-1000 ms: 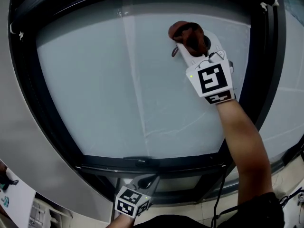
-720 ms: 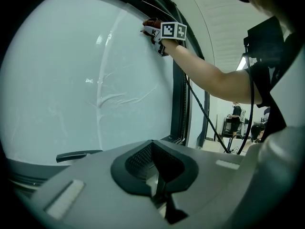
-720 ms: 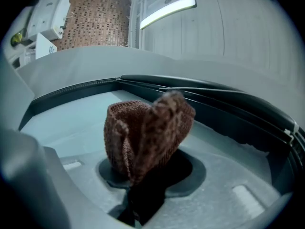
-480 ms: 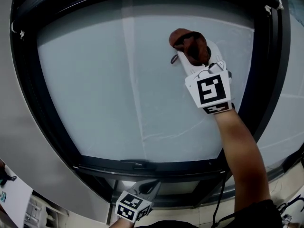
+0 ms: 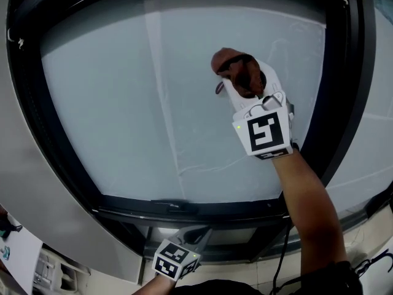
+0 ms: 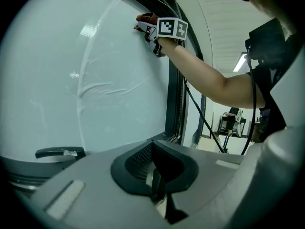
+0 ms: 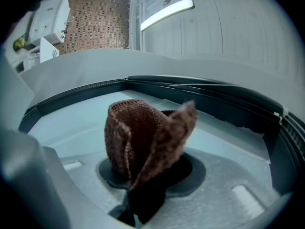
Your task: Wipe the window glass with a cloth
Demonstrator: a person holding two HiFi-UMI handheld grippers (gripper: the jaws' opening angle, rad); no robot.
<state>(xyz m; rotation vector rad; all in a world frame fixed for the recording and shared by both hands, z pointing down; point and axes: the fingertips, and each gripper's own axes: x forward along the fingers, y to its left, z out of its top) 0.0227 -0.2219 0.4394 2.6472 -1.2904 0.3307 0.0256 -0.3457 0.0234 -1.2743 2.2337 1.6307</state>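
We find the brown cloth [image 5: 232, 61] bunched in the closed jaws of the right gripper [image 5: 245, 83], against the upper right of the window glass [image 5: 123, 103]. We judge it soft, light and floppy, best gripped at its gathered folds. The left gripper [image 5: 198, 232] hangs below the window frame [image 5: 184, 209], jaws together on nothing.

Cloth [image 5: 238, 71] in right gripper [image 5: 244, 86] lies on window glass [image 5: 116, 103]; left gripper [image 5: 194, 233] sits below.
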